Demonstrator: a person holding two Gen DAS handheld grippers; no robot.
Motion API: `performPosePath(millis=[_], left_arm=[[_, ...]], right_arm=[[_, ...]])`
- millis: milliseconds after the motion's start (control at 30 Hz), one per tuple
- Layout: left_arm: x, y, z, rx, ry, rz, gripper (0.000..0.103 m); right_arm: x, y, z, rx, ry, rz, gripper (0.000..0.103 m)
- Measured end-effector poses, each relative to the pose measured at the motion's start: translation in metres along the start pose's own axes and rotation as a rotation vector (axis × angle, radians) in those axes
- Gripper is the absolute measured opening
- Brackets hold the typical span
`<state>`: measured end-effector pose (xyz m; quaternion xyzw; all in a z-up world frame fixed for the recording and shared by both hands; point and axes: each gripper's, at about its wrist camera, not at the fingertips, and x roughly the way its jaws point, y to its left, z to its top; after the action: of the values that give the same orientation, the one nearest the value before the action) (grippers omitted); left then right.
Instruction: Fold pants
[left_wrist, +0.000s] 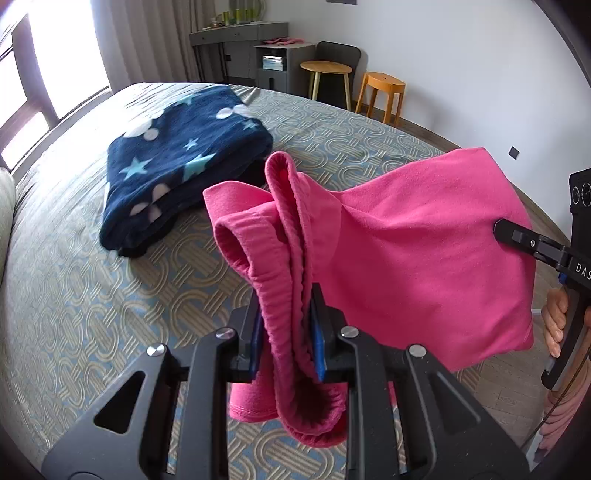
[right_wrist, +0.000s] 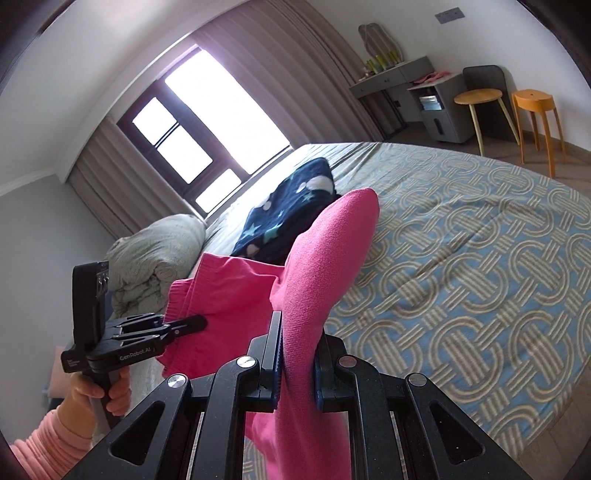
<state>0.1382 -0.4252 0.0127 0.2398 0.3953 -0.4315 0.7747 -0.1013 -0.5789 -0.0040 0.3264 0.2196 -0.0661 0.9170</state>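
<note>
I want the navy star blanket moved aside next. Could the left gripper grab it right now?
Probably not yet: the left gripper is shut on the pink pants, held off the bed. The navy star blanket lies unobstructed beyond.

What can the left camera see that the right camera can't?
Only the left camera shows the pants' ribbed waistband bunched between the left gripper's fingers, and the right gripper from outside, clamped on the pink cloth.

Only the right camera shows the window, the pillow, the left gripper from outside, and the hand and pink sleeve holding it.

Both show the pink pants held up off the bed, the folded blue starry blanket, the two stools and the grey desk.
</note>
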Motion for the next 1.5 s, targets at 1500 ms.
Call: performPosePath(millis=[1500], left_arm=[[0.085,-0.093,0.076,0.216,-0.047,0.212,0.053]], right_arm=[[-0.014,-0.068,0.01,-0.041,-0.071,-0.551,0.034]])
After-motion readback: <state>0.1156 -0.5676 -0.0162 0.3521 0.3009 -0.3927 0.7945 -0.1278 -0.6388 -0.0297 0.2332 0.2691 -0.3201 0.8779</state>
